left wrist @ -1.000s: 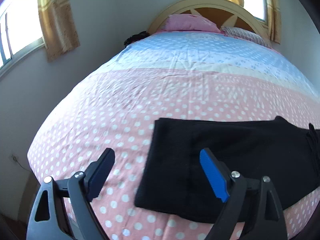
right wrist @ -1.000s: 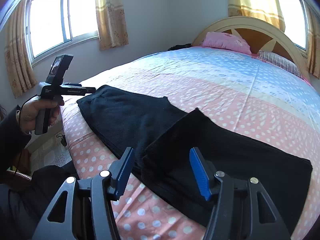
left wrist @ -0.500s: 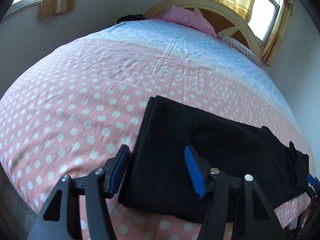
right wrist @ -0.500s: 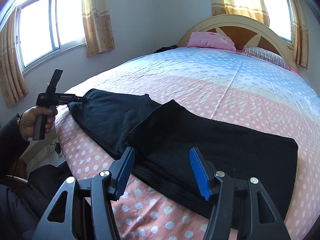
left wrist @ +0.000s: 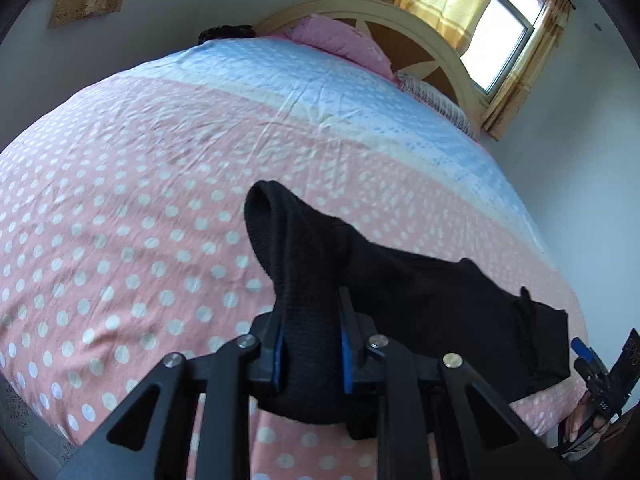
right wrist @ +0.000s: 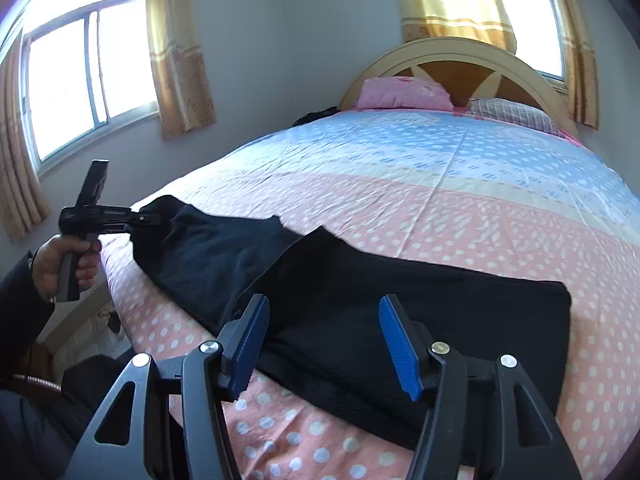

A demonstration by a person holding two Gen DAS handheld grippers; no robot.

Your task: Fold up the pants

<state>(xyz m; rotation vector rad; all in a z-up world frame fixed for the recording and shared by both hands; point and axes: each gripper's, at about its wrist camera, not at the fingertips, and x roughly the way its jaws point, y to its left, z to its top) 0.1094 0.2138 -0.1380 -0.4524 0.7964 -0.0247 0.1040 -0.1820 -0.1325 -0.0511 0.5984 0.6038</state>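
Note:
Black pants (right wrist: 400,300) lie folded lengthwise across the near edge of the bed (right wrist: 480,200). My left gripper (left wrist: 310,332) has one bunched end of the pants (left wrist: 420,292) between its blue pads; the jaws are closing and the fabric humps up above them. From the right wrist view, that left gripper (right wrist: 148,218) bites the far left end of the pants, held by a person's hand (right wrist: 60,260). My right gripper (right wrist: 323,308) hovers open just above the other half of the pants, nothing between its fingers. Its tip (left wrist: 588,360) shows at the pants' right end.
The pink and blue dotted sheet (left wrist: 140,200) stretches back to a pink pillow (right wrist: 404,94), a striped pillow (right wrist: 516,114) and a curved headboard (right wrist: 460,52). A dark item (left wrist: 228,32) lies at the bed's far corner. Curtained windows (right wrist: 92,76) line the walls.
The left gripper's jaws came together around the end of the pants, and the cloth there now bunches up. The right gripper drifted sideways along the pants, still open.

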